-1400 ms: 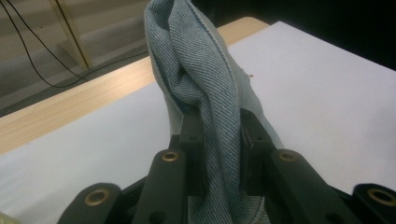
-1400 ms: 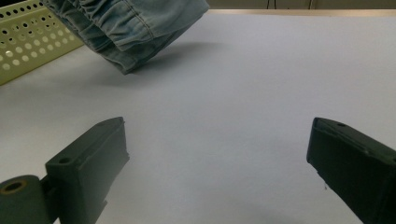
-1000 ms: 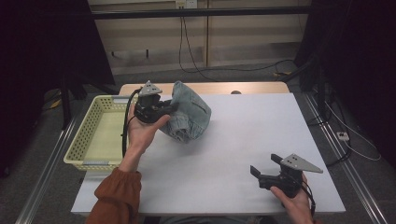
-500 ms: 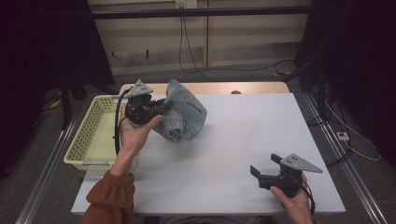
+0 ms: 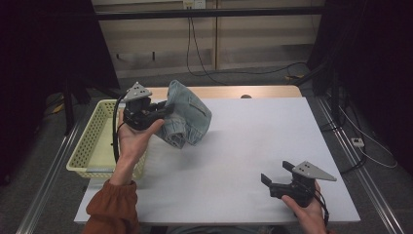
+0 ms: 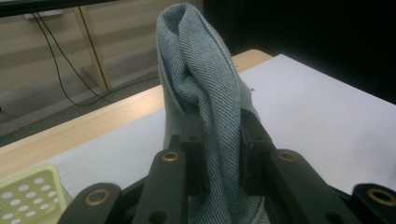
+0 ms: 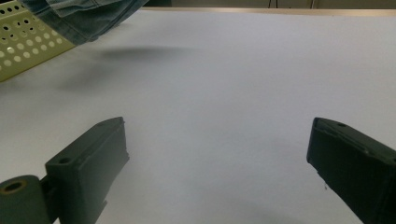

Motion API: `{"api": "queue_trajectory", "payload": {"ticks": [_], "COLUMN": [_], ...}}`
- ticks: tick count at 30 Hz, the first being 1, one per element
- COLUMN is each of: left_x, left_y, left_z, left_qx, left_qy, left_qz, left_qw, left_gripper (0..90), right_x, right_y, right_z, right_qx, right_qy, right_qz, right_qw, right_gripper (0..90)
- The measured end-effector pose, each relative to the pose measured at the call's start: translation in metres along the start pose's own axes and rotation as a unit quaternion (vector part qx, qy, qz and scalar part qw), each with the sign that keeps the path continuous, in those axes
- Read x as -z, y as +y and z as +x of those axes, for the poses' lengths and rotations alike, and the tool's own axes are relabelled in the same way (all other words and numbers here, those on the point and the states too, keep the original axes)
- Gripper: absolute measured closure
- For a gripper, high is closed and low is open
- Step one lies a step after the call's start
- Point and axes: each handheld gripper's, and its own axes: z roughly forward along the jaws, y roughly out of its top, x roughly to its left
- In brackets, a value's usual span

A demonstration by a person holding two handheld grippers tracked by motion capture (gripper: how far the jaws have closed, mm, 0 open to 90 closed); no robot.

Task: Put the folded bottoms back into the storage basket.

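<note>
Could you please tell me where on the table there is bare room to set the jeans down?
The white table is bare between the jeans, held by the left claw, and the open right claw. The left edge is crowded by the yellow basket.

A: Where is the folded jeans bundle (image 5: 187,114)?
B: Between the left gripper (image 5: 163,110)'s jaws, off the table (image 5: 234,161), I think.
A: And the basket (image 5: 92,141)?
B: Left of that gripper, at the table's edge. The right gripper (image 5: 275,173) sits well apart, near the front right.
</note>
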Motion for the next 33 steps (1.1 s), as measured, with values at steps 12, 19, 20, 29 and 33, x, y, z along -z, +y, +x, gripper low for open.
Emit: {"api": "queue_trajectory", "payload": {"ticks": [12, 19, 20, 29, 33], "left_x": [0.022, 0.034, 0.037, 0.05, 0.057], "left_y": [0.006, 0.009, 0.01, 0.012, 0.013], "left_z": [0.004, 0.007, 0.007, 0.012, 0.015], "left_qx": [0.004, 0.004, 0.002, 0.004, 0.007], "left_qy": [0.008, 0.011, 0.013, 0.023, 0.027], "left_qz": [-0.027, -0.039, -0.038, -0.047, -0.054], "left_qw": [0.9996, 0.9992, 0.9992, 0.9986, 0.9982], "left_gripper": [75.5, 75.6, 75.5, 75.6, 75.6], "right_x": [0.0, 0.0, 0.0, 0.0, 0.001], "right_y": [0.0, 0.0, 0.0, 0.0, 0.0], "right_z": [0.0, 0.0, 0.0, 0.0, 0.0], "right_qx": [0.001, 0.0, 0.0, 0.0, 0.0], "right_qy": [-0.001, -0.001, -0.001, 0.0, 0.0], "right_qz": [-0.001, -0.001, -0.001, -0.001, 0.0], "right_qw": [1.0, 1.0, 1.0, 1.0, 1.0], "right_gripper": [5.2, 5.2, 5.2, 5.2, 5.2]}}
